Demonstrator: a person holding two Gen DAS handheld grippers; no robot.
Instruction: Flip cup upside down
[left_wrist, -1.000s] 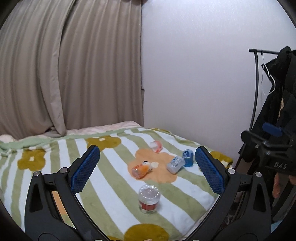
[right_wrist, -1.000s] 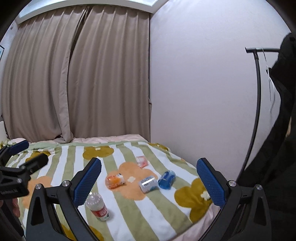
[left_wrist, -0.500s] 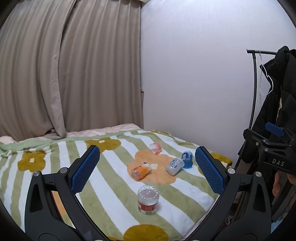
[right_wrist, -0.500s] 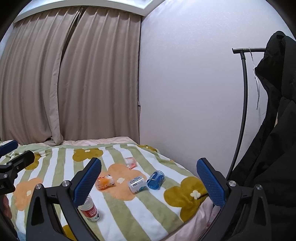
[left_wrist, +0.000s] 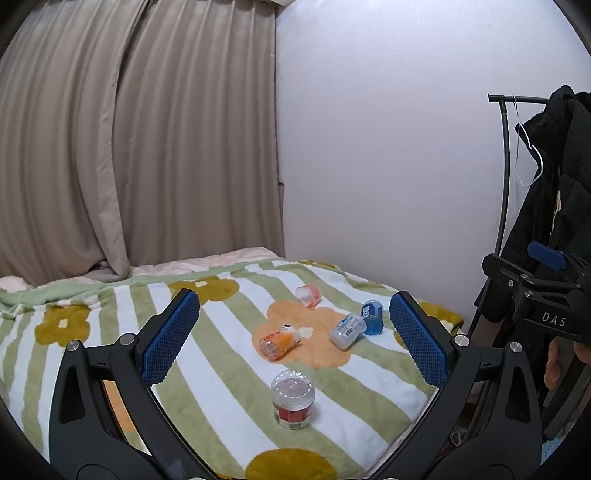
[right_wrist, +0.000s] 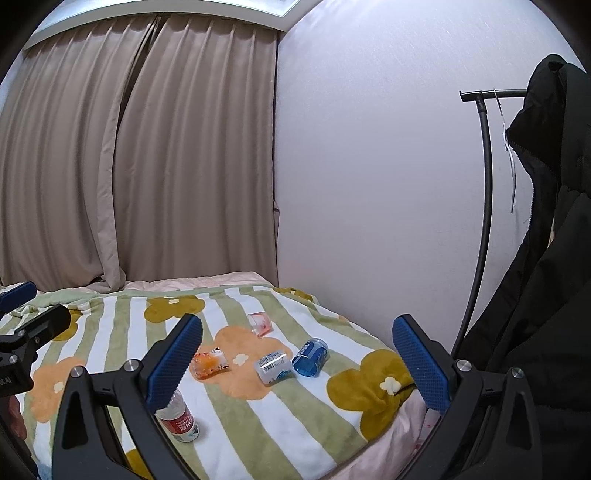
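Both claws spread, empty: left claw (left_wrist: 293, 341), right claw (right_wrist: 297, 360). Upright cup (left_wrist: 294, 399) just below left claw, nearer it; axis vertical on bed (left_wrist: 229, 402)

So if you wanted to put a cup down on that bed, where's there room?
The left half of the striped blanket is bare, up to the pillow edge. It is crowded around the orange flower: orange cup, clear cup, blue cup, pink cup, with the red-labelled cup nearer.
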